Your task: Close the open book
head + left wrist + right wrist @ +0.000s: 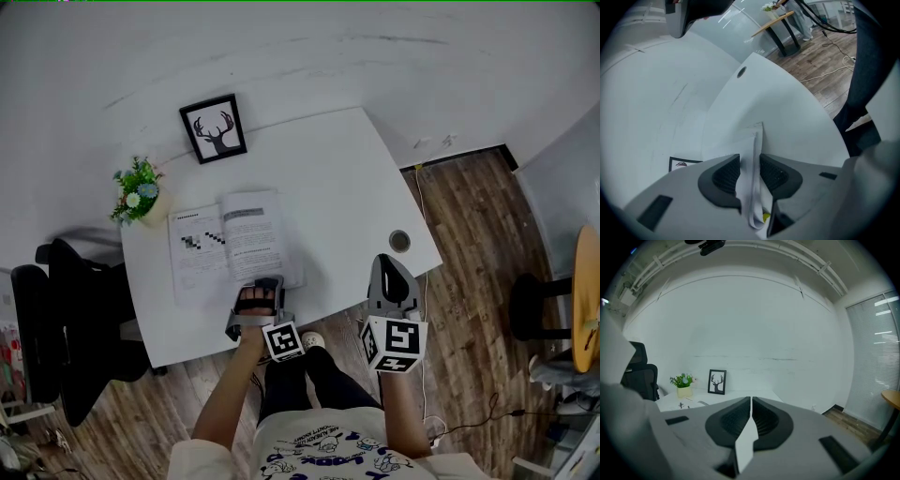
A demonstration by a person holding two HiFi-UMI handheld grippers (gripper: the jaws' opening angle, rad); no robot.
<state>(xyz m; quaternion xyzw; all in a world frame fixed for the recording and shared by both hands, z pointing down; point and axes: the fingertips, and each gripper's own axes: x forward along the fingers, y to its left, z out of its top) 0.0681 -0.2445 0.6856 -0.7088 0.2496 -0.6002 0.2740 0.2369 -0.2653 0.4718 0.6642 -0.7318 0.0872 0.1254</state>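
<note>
In the head view, the book (225, 239) lies open on the white counter (328, 178), just on the person's side of the framed deer picture (214, 127). The left gripper (258, 295) sits on the book's right-hand page, at the edge farthest from that picture. The right gripper (394, 272) hangs by the counter's near rim, well to the right of the picture and apart from the book.

In the left gripper view, the fingers (723, 174) pinch a thin sheaf of pages (754, 150), which stands on edge between the pads. A corner of the deer picture (682, 164) shows low beyond them. The grip looks best kept light, with the sheaf swung in an arc over the spine rather than dragged, so the paper does not crease or tear. Only a few leaves seem to be caught, so the cover beneath may stay flat and need a second, lower grasp.

In the right gripper view, the fingers (736, 420) are pressed together with nothing held, pointing across the counter toward the deer picture (716, 381). This gripper could steady the book's other half.
</note>
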